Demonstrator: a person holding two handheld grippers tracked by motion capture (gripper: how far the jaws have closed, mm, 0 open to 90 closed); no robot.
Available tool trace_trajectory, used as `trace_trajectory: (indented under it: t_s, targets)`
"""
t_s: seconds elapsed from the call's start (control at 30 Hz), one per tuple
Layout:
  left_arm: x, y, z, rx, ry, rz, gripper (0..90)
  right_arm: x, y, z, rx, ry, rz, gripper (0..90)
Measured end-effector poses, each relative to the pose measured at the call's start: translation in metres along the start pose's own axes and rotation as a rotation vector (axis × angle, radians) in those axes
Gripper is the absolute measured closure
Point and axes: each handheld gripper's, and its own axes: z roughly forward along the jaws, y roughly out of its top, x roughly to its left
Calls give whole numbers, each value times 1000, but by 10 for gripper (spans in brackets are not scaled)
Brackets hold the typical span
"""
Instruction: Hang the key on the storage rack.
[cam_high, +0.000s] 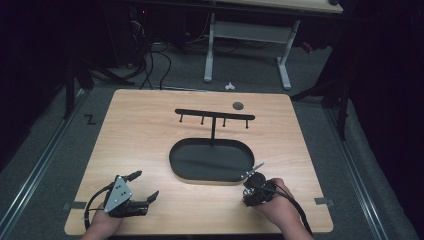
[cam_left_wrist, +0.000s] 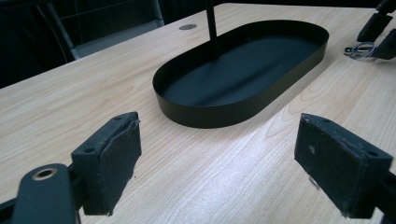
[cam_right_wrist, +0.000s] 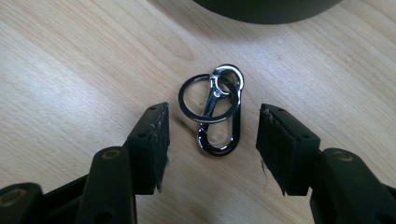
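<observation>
A silver carabiner clip with a key ring (cam_right_wrist: 215, 109) lies flat on the wooden table, just in front of the black oval tray (cam_high: 175, 160). My right gripper (cam_right_wrist: 212, 140) stands open over it, one pad on each side of the clip and neither touching it. In the left gripper view the clip (cam_left_wrist: 359, 49) glints between the right gripper's jaws at the tray's far end. From the tray rises a black T-shaped stand (cam_high: 214, 116) with several hooks. My left gripper (cam_high: 146, 185) rests open near the front left of the table, nothing between its pads (cam_left_wrist: 114, 163).
A small grey disc (cam_high: 238, 105) sits at the back of the table behind the stand. Beyond the table, a white-legged desk (cam_high: 250, 30) and loose cables (cam_high: 155, 65) stand on the grey floor. The right hand is close to the front edge (cam_high: 200, 231).
</observation>
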Motion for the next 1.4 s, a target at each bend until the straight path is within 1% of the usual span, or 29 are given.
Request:
trace_trajectory:
  t_s: [0.03, 0.07, 0.1, 0.13, 0.23, 0.27, 0.33, 0.37, 0.4, 0.5, 0.53, 0.57, 0.6, 0.63, 0.7, 0.73, 0.8, 0.87, 0.9, 0.93, 1.0, 1.07, 1.17, 1.2, 1.27, 1.37, 1.4]
  targets:
    - [0, 0, 0, 1, 1, -2, 151, 0, 0, 0, 0, -8, -4, 442]
    - [0, 0, 0, 2, -1, -3, 151, 0, -1, 1, 7, -17, 2, 441]
    - [0, 0, -1, 1, -2, -2, 151, -1, -2, 2, -1, -15, -1, 438]
    - [0, 0, -1, 0, -3, 0, 151, -2, -3, 2, -6, -11, 19, 440]
    - [-1, 0, -1, -2, -4, 6, 151, -3, -4, 1, -19, -21, 39, 449]
    - [-1, 0, -1, -1, -5, 4, 152, -3, -4, 0, -31, -21, 52, 449]
    - [-1, 0, -1, -1, -4, 3, 152, -4, -3, -1, -40, -25, 49, 449]
    - [-1, 0, -1, 1, -3, 2, 152, -5, -2, -2, -52, -30, 58, 455]
    - [-1, 0, -1, 0, -3, 4, 151, -7, 1, -5, -65, -39, 55, 462]
    - [0, 0, -1, 2, -1, 3, 151, -8, 5, -5, -74, -40, 62, 475]
    - [0, 0, 0, 2, -1, -2, 151, -9, 7, -5, -78, -39, 63, 506]
    - [0, 0, 0, 2, -1, -2, 151, -9, 7, -4, -83, -37, 60, 517]
    - [0, -1, -1, 2, 0, -2, 151, -9, 7, -4, -83, -37, 60, 517]
    - [0, -1, -1, 1, 1, -2, 151, -8, 10, -3, -79, -18, 47, 547]
    - [1, -2, -2, 1, -1, -6, 151, -9, 11, -1, -71, -11, 24, 584]
    - [2, -2, -3, 1, 1, -14, 151, -8, 12, 0, -65, -5, 28, 610]
    - [4, -2, -2, -3, 6, -23, 151, -8, 13, 0, -59, 8, 19, 636]
    - [4, -2, -2, 4, 10, -26, 152, -6, 14, -2, -49, -2, 11, 636]
    - [4, -2, -2, 4, 10, -26, 151, -6, 14, -2, -49, -2, 11, 636]
    - [3, -1, -2, 1, 9, -19, 151, -5, 14, -2, -45, 2, 1, 646]
    - [2, -1, -3, -1, 3, -16, 152, -3, 15, -2, -34, -1, -1, 674]
    - [1, -1, -3, -2, 3, -10, 152, -3, 15, -2, -8, 0, -19, 727]
    - [2, -1, -3, 0, 3, -12, 152, -2, 15, -2, -10, -5, -23, 745]
    - [2, -1, -2, 2, 3, -13, 151, -4, 14, -3, -15, 2, -16, 786]
    - [2, -1, -1, 2, 5, -15, 152, -6, 14, -3, -22, 5, -11, 820]
    - [2, -1, -1, 1, 6, -18, 151, -7, 13, -3, -27, 8, 2, 827]
    - [2, -1, -2, 5, 3, -12, 152, -7, 13, -3, -33, 17, 7, 827]
